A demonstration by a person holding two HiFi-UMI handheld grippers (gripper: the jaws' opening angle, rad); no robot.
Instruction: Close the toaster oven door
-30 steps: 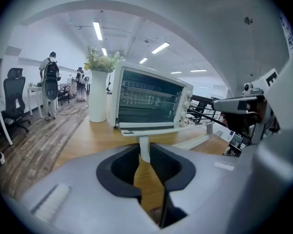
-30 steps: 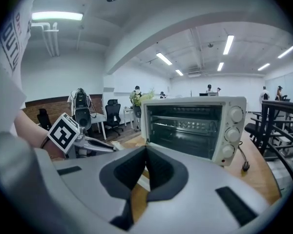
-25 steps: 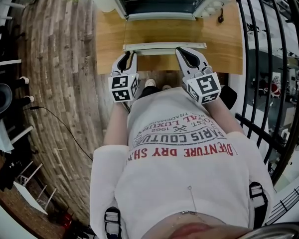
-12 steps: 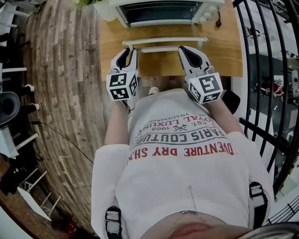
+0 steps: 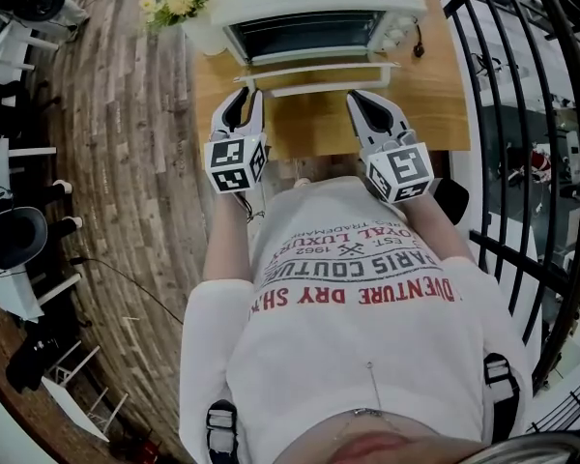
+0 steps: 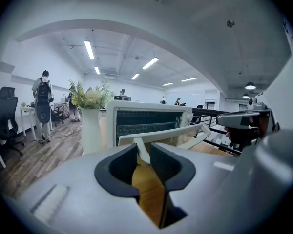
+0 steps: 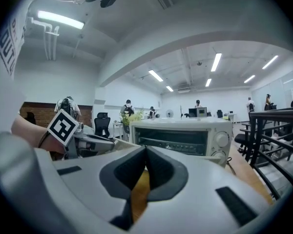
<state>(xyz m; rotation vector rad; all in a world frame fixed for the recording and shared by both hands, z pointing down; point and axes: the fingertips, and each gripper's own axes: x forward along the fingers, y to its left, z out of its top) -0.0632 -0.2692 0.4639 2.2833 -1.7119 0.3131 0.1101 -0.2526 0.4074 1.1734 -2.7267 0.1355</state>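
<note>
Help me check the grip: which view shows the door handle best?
The left gripper view: the handle runs across close up, with one end between the jaws of the left gripper. The head view shows it only as a thin bar from above. In the right gripper view I cannot make it out.

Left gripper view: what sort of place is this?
Probably an open-plan office: a black swivel office chair, long white ceiling strip lights, and a standing person with a black backpack on a wide wood-plank floor.

Wood-plank floor (image 5: 126, 114); black railing (image 7: 254, 135) at right; ceiling strip lights (image 6: 89, 49); black office chair (image 6: 5, 116); white walls (image 6: 19, 62).
</note>
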